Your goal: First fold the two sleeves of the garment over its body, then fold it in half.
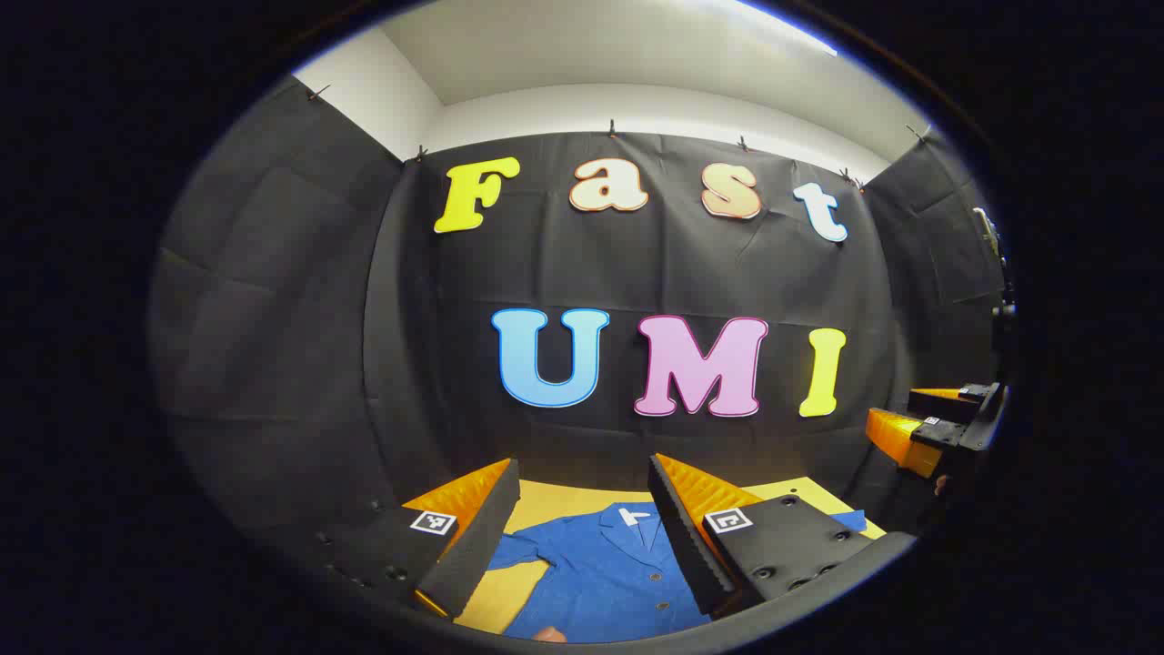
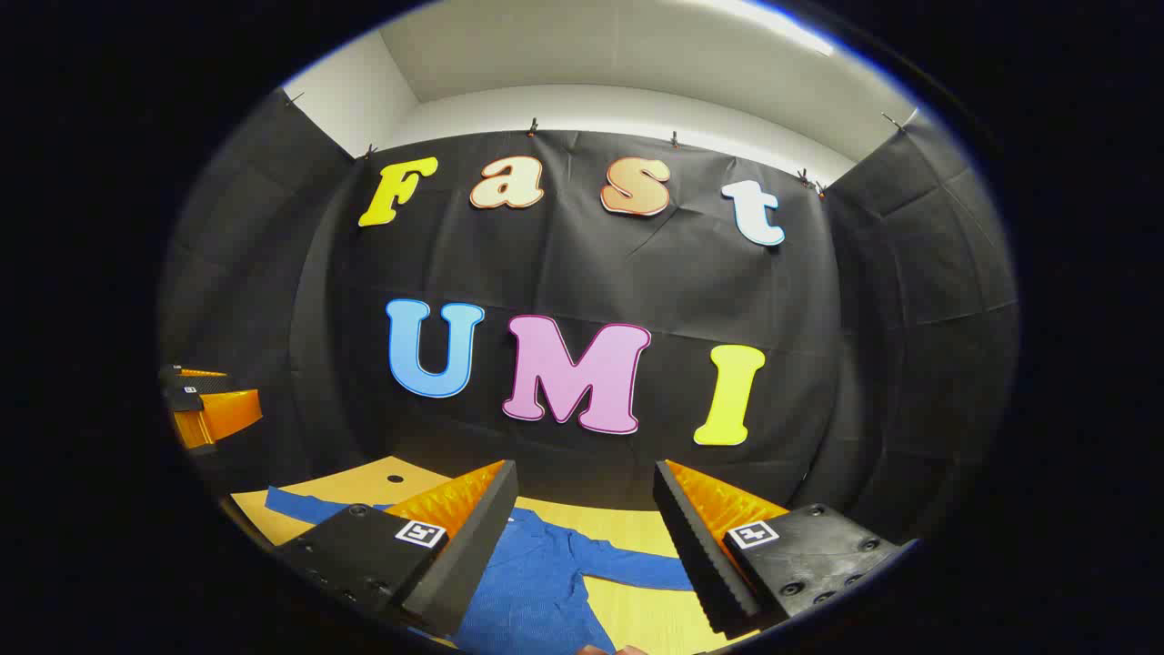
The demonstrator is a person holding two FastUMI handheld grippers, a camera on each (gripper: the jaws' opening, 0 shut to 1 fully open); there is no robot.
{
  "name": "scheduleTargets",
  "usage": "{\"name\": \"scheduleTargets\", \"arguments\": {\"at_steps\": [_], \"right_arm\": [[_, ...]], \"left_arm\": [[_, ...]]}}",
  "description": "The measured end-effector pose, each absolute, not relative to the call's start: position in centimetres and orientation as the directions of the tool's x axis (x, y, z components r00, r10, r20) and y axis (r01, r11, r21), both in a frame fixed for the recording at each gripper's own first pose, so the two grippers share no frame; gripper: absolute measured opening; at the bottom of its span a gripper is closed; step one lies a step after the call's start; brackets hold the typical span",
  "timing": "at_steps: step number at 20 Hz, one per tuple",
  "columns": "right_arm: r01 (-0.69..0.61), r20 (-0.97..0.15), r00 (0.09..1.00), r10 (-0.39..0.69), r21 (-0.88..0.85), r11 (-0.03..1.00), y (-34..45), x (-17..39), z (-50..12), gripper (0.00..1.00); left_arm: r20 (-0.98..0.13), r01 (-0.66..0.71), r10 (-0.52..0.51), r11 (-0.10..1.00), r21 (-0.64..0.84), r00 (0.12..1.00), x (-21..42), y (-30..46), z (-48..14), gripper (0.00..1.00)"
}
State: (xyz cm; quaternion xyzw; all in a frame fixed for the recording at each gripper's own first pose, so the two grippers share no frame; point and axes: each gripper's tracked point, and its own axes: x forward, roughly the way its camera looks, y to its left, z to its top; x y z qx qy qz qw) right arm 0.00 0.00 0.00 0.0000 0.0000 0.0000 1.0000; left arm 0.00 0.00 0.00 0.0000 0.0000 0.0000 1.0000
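Note:
A blue buttoned shirt lies flat on the yellow table, collar toward the back wall. My left gripper hangs open above it, with nothing between its fingers. In the right gripper view the same shirt spreads below, one sleeve stretched out to the right and the other sleeve reaching left. My right gripper is open and held above the shirt. The right gripper also shows at the far right of the left gripper view, and the left gripper at the far left of the right gripper view.
The table runs back to the black cloth wall. A small dark hole marks the table top near the far left. Black walls close in on both sides.

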Motion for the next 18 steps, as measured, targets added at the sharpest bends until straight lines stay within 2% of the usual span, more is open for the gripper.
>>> {"name": "scheduleTargets", "arguments": {"at_steps": [1, 5, 6, 8, 9, 11, 12, 18], "right_arm": [[0.000, -0.003, 1.000, 0.000, 0.000, 1.000, 0.2, 0.1, -0.1, 0.92], [0.009, 0.003, 1.000, -0.009, -0.013, 1.000, 0.3, 0.1, 0.3, 1.00], [0.010, 0.007, 1.000, -0.010, -0.017, 1.000, 0.3, 0.1, 0.5, 1.00], [0.016, 0.012, 1.000, -0.016, -0.028, 0.999, 0.2, -0.1, 0.6, 0.92], [0.019, 0.014, 1.000, -0.018, -0.033, 0.999, 0.2, -0.1, 0.6, 0.96], [0.026, 0.016, 1.000, -0.025, -0.040, 0.999, 0.1, -0.3, 0.7, 0.96], [0.028, 0.017, 0.999, -0.027, -0.044, 0.999, 0.1, -0.3, 0.7, 0.92], [0.054, 0.015, 0.998, -0.054, -0.046, 0.997, -1.1, 0.3, 0.7, 0.96]], "left_arm": [[0.000, -0.004, 0.004, 1.000, 0.002, 1.000, -0.1, 0.4, -0.1, 0.81], [0.005, -0.009, 0.009, 1.000, 0.010, 1.000, 0.0, 1.0, -0.1, 0.82], [0.003, -0.005, 0.005, 1.000, 0.007, 1.000, 0.0, 1.0, -0.1, 0.82], [0.003, 0.000, 0.000, 1.000, 0.004, 1.000, 0.2, 0.9, -0.1, 0.81], [0.004, 0.002, -0.002, 1.000, 0.003, 1.000, 0.2, 0.9, -0.1, 0.82], [0.011, 0.010, -0.010, 1.000, 0.005, 1.000, 0.2, 0.8, 0.0, 0.82], [0.015, 0.010, -0.010, 1.000, 0.007, 1.000, 0.2, 0.8, 0.1, 0.82], [0.016, 0.010, -0.010, 1.000, -0.006, 1.000, 0.1, 0.8, 0.1, 0.82]]}}
